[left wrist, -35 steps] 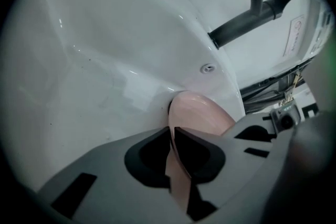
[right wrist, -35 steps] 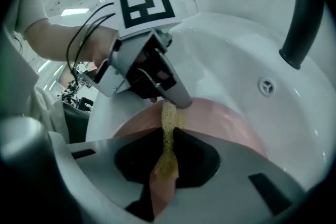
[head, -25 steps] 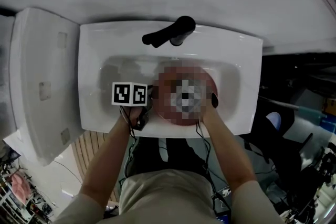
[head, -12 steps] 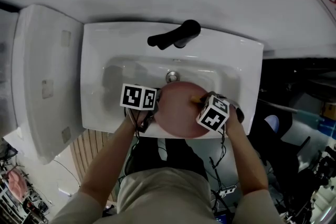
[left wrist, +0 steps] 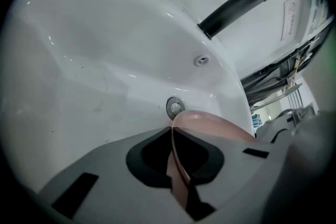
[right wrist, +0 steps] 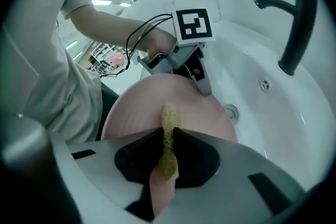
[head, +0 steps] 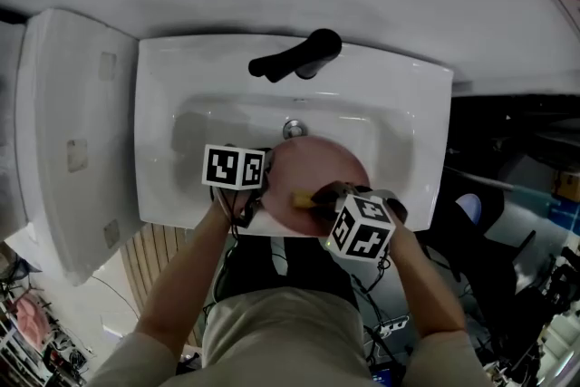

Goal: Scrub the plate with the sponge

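Observation:
A pink plate (head: 317,172) is held tilted over the white sink (head: 163,186). My left gripper (head: 265,186) is shut on the plate's left rim; in the left gripper view the thin pink edge (left wrist: 176,160) runs between the closed jaws. My right gripper (head: 313,195) is shut on a yellow sponge (head: 300,198), whose tip presses on the plate's face (right wrist: 157,102). In the right gripper view the sponge (right wrist: 169,141) sticks out between the jaws, and the left gripper (right wrist: 202,84) shows at the plate's far rim.
A black faucet (head: 294,57) stands at the back of the sink, and the drain (head: 293,129) lies just behind the plate. A white board (head: 68,140) lies left of the sink. Cables hang from both grippers near the person's forearms (head: 181,285).
The right gripper came into view with the sponge and moved left and toward me across the plate. The left gripper kept its hold on the rim.

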A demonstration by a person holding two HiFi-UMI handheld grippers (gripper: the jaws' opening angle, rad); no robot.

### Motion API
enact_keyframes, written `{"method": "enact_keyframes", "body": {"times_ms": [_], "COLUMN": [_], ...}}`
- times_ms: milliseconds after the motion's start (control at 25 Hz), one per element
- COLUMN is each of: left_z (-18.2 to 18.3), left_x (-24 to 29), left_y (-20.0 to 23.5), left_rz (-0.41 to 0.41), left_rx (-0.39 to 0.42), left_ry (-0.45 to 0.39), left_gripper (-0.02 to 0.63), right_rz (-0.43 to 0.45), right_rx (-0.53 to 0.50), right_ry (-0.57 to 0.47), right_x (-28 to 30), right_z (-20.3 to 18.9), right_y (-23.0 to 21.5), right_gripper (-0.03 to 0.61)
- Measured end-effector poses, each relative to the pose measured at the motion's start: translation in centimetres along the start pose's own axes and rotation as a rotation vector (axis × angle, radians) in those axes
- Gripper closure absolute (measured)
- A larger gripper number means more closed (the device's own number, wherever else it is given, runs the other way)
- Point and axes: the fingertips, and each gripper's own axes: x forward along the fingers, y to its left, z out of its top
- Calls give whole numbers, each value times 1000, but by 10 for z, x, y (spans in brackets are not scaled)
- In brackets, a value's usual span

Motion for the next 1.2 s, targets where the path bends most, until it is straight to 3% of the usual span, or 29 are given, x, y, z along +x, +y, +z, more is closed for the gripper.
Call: {"method": "enact_keyframes", "body": {"times_ms": [120,240,480,640,760,880,1200], "left_z": [2,10,18,15,19,21,20], "left_x": [-3,-9,-15,-12,-13,-15,-16], "left_y": [3,9,15,18,19,18,19], "left_rz": [4,16,61,58,70,83,104], "left_rx": [-25,-47,-23,-48,-30,11,38], "left_ry": [-18,-61,-96,-105,-112,-105,-105], "left_gripper": [598,597,597,597,597,597,597], "right_rz": [9,6,-117,-273,-334,-307,-164], "right_rx": [-24,14,97,102,89,95,160], "right_ry": [-63,-86,-72,35,194,267,128], "right_x": [16,27,46,53,42,29,12], "right_z": [19,26,30,8,-29,-55,-38], "right_y": [-10,-29,-80,-123,-141,-132,-63], "right_gripper": [517,518,518,520,520,520,517]}}
